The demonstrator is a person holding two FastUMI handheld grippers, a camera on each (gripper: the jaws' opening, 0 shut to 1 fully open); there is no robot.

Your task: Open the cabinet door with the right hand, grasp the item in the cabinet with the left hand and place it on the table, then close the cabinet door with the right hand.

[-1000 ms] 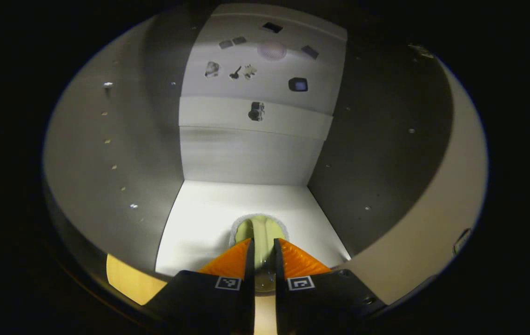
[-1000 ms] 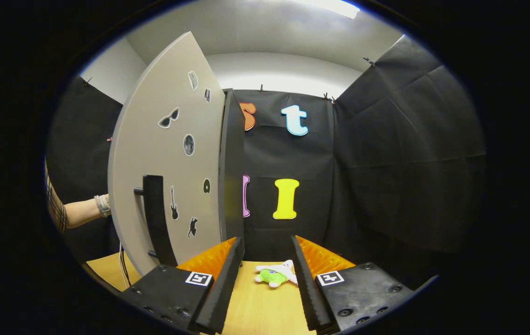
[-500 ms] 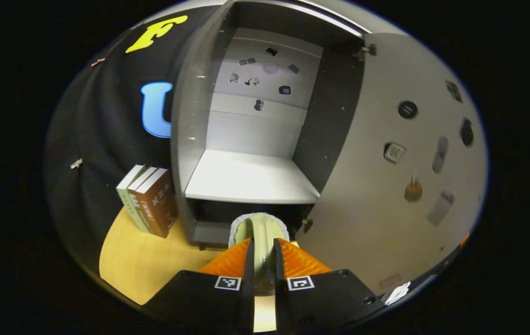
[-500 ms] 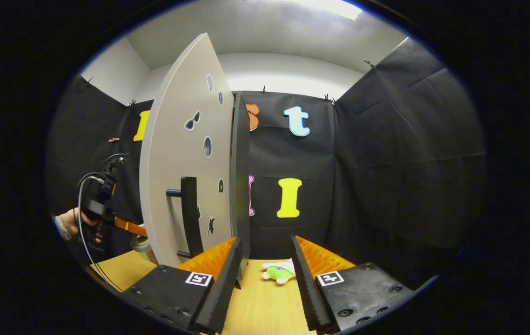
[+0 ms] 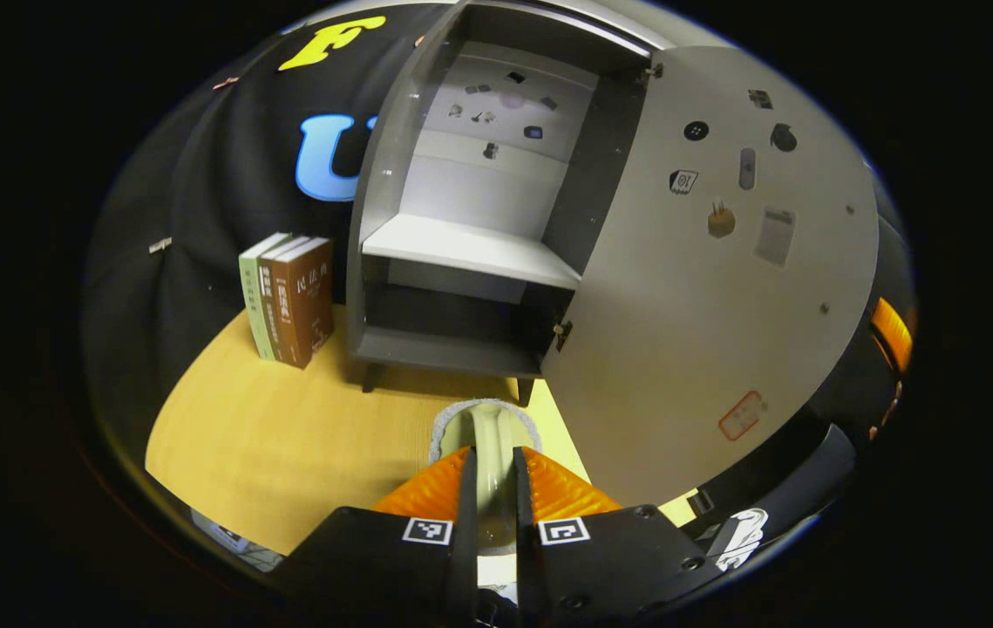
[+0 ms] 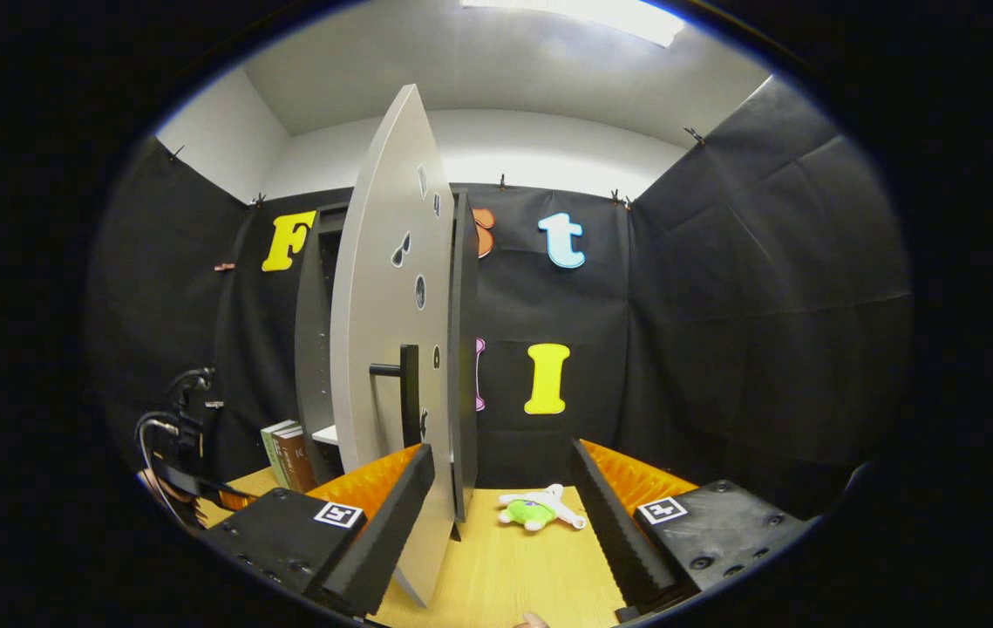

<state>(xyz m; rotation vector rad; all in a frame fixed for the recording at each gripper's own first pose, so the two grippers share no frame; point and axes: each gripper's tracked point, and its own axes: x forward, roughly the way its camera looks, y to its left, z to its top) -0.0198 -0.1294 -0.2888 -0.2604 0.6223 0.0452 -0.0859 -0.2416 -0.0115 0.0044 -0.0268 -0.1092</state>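
1. Between the fingers of the left gripper [image 5: 490,488], a pale green, glossy cup-like item with a white speckled rim [image 5: 486,427] is sitting, both fingers pressing its thin wall; it is hanging above the light wooden table [image 5: 287,445], in front of the grey open cabinet [image 5: 461,253].
2. Judgement: item is looking rigid, smooth, possibly ceramic, so slippery and breakable; the rim pinch is narrow, and setting down gently seems wise.
3. Right gripper [image 6: 505,532] is standing wide open, holding nothing, just beside the grey stickered cabinet door [image 6: 383,349]; its black bar handle [image 6: 407,392] is lying ahead-left.
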